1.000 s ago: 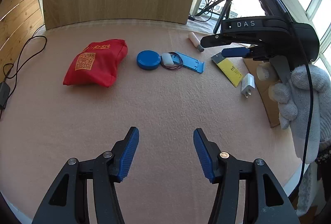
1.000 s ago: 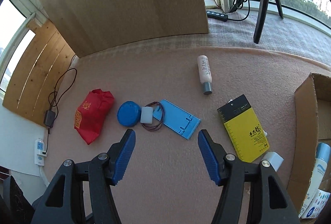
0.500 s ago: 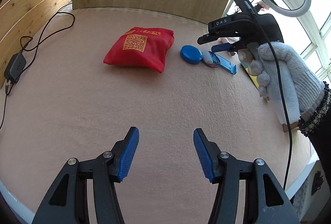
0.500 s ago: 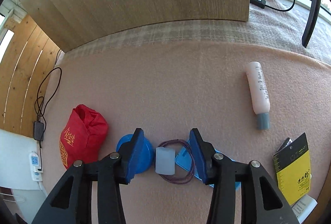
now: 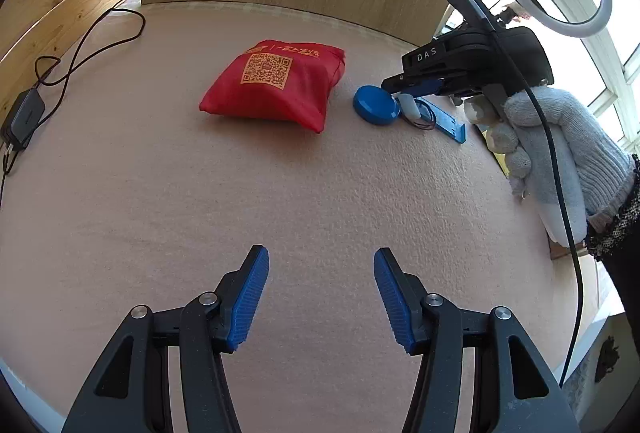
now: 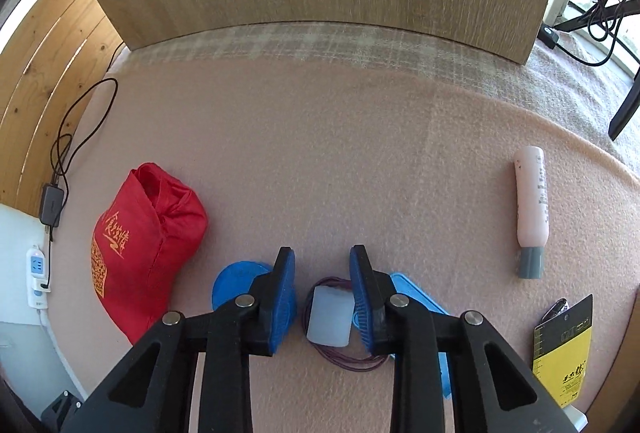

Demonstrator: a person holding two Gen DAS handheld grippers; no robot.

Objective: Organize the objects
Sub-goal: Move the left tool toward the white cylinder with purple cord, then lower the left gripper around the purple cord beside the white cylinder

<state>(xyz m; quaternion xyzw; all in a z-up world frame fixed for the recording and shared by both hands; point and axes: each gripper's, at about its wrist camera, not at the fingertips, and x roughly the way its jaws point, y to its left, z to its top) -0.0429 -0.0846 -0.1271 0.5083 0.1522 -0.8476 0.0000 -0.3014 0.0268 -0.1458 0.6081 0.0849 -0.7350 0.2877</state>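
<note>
between right gripper [image 6: 323, 295] fingers [image 6: 285, 297], white block [image 6: 330, 316], red bag [image 5: 276, 85] nearby

left tool [image 5: 321, 297] gapes wide; right tool [image 6: 323, 299] half-closed, lowered.

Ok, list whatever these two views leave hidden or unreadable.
- Blue stand: right wrist view, mostly covered by the right tongs.
- Yellow package: same view, small print too small to read.
- Whether the pads touch the white block: unclear in both views.
- Pink tube: label too small.
</note>
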